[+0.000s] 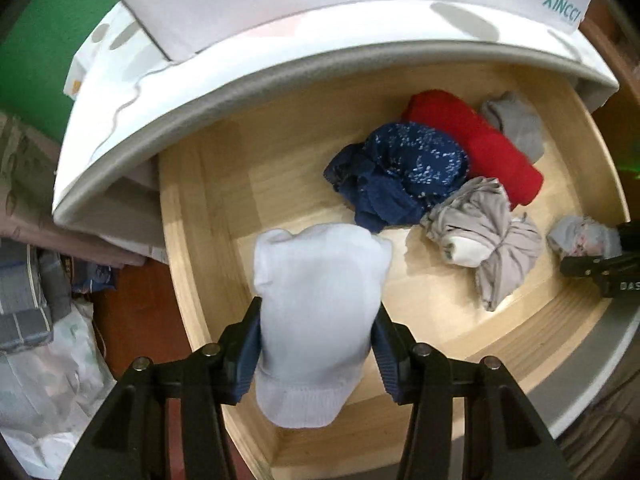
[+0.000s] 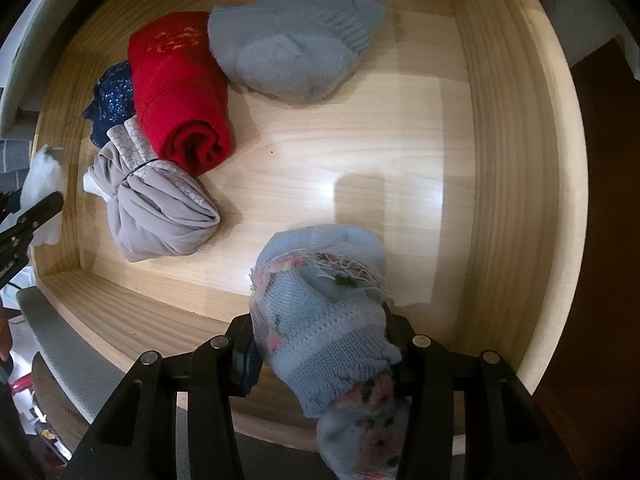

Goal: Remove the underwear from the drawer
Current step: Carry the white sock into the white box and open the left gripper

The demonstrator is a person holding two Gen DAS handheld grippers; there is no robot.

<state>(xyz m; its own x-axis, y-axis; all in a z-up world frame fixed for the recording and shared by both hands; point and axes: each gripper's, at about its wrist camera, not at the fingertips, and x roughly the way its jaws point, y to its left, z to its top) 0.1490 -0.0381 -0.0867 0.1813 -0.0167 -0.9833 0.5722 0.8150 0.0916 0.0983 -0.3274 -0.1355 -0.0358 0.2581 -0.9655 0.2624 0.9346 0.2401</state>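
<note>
My left gripper (image 1: pixel 316 344) is clamped on a plain white knitted sock bundle (image 1: pixel 320 300), its blue pads pressing both sides, held over the near part of the open pale wooden drawer (image 1: pixel 200 216). My right gripper (image 2: pixel 320 344) grips a light blue knitted sock bundle with pink flecks and frayed threads (image 2: pixel 320 312), above the drawer's front edge. Further in, on the drawer floor at ten o'clock in the right view, lies a beige fabric bundle tied with a thin dark band (image 2: pixel 160 216), touching a rolled red cloth (image 2: pixel 180 96). Beside that, at nine o'clock, a crumpled navy patterned garment (image 1: pixel 400 172), possibly underwear. Farthest, at twelve o'clock, rests a folded grey sock (image 2: pixel 292 44).
</note>
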